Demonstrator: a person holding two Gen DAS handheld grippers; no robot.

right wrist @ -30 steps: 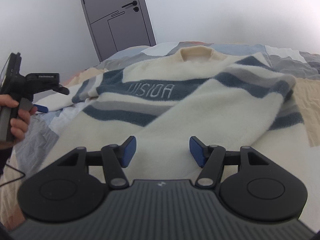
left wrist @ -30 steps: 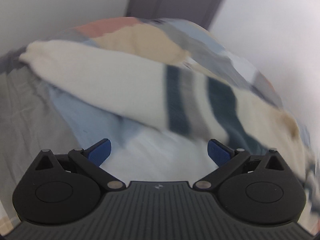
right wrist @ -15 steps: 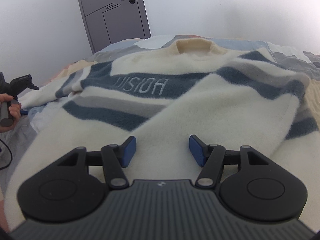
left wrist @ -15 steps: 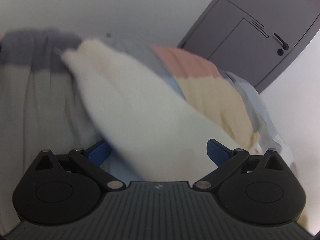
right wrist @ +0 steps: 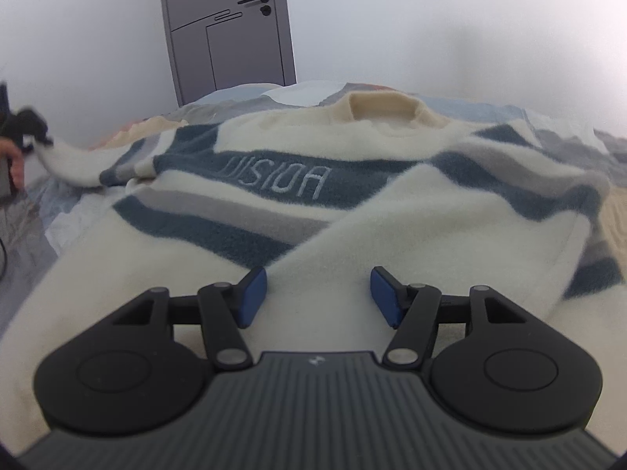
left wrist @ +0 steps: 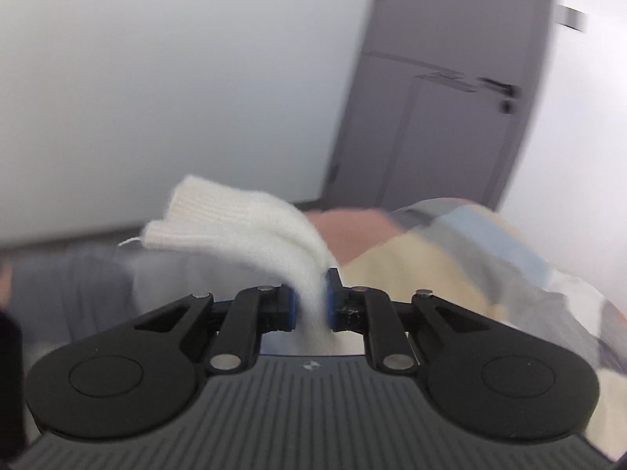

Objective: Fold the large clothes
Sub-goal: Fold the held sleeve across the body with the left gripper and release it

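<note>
A large cream sweater point(right wrist: 352, 211) with blue and grey stripes lies spread on the bed, collar at the far side. Its right sleeve is folded across the body. My right gripper point(right wrist: 318, 293) is open and empty, low over the folded sleeve. My left gripper point(left wrist: 310, 299) is shut on the cream left sleeve point(left wrist: 250, 223) near its ribbed cuff and holds it raised. In the right wrist view the left gripper point(right wrist: 27, 129) shows at the far left with the sleeve point(right wrist: 74, 164) stretched out from the body.
The bed has a patchwork cover point(left wrist: 450, 258) in beige, pink, blue and grey. A grey door point(right wrist: 227, 27) stands in the white wall behind the bed. A hand point(right wrist: 11, 160) holds the left gripper at the bed's left side.
My left gripper has closed on the sleeve near the cuff and lifted it. The right gripper has stayed open and moved lower and closer over the folded sleeve.
</note>
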